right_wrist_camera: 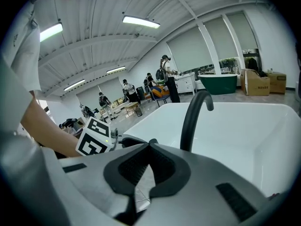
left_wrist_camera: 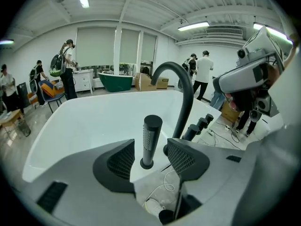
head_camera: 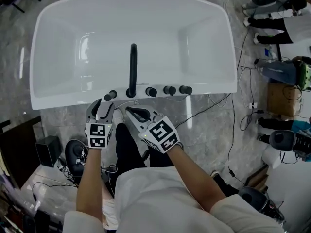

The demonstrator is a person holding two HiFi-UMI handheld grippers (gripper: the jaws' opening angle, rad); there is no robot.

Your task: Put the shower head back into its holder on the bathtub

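Shower head (left_wrist_camera: 151, 138) seated upright between the left gripper's (left_wrist_camera: 151, 150) spread fingers. The right gripper's (right_wrist_camera: 149, 143) fingers are pressed together. A skewed pull-away may dislodge it.

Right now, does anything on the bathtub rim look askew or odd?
Nothing stands out: the shower head stands upright in its holder on the bathtub rim, between the jaws of the open left gripper.

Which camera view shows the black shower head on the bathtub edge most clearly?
The left gripper view: the shower head stands upright in its holder, full length, between the open jaws of the left gripper. The head view shows only its small top beside the faucet. The right gripper view does not show it.
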